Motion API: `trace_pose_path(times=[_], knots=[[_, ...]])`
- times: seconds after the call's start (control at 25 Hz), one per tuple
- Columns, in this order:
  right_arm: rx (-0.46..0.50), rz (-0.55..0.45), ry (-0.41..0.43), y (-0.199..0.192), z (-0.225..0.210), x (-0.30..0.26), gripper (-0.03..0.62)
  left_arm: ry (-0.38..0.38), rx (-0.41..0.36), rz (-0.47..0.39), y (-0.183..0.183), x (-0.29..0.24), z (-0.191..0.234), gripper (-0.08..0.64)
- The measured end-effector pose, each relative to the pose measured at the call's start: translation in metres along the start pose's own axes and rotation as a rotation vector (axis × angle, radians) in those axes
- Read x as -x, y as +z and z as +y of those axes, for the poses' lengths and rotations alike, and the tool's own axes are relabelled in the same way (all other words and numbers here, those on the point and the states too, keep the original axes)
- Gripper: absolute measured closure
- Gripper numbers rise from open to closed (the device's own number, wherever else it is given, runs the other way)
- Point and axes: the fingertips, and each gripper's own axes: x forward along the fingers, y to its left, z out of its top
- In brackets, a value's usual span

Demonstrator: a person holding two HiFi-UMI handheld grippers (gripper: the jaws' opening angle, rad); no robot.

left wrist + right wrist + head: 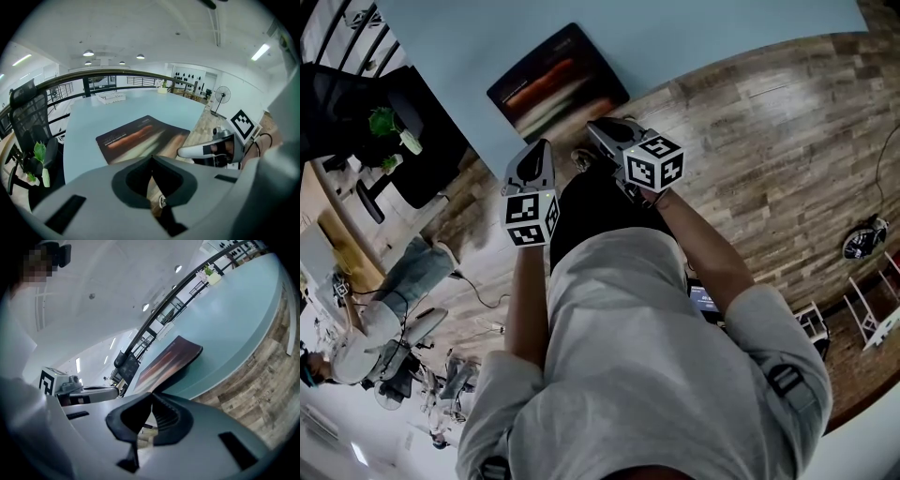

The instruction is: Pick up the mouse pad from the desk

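A dark mouse pad [558, 82] with a red-and-pale streaked print lies flat near the front edge of the light blue desk [694, 37]. Both grippers hover over the wood floor just short of that edge. My left gripper [542, 143] points at the pad's near left corner; my right gripper [595, 125] is close to its near right corner. In the left gripper view the pad [140, 138] lies just beyond the shut, empty jaws [151, 158]. The right gripper view shows the pad [171, 359] ahead of its shut, empty jaws [151, 394].
A black office chair [403, 131] and small potted plants [386, 122] stand left of the desk. A white tray [110, 97] sits at the desk's far end. A seated person [384, 314] is at lower left. A fan [221, 96] stands on the floor.
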Motion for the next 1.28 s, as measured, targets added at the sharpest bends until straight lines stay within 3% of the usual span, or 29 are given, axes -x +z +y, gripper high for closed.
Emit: trace_pose_path(times=[0.44, 0.76, 1.28], knots=[[0.138, 0.004, 0.047, 0.019, 0.031, 0.002, 0.578, 0.039, 0.033, -0.052, 0.017, 0.013, 0.003, 0.548], [0.248, -0.006, 0.09, 0.049, 0.052, -0.002, 0.578, 0.091, 0.086, -0.14, 0.042, 0.03, 0.011, 0.548], [0.348, -0.036, 0.095, 0.08, 0.083, -0.011, 0.578, 0.117, 0.137, -0.247, 0.061, 0.056, 0.035, 0.548]])
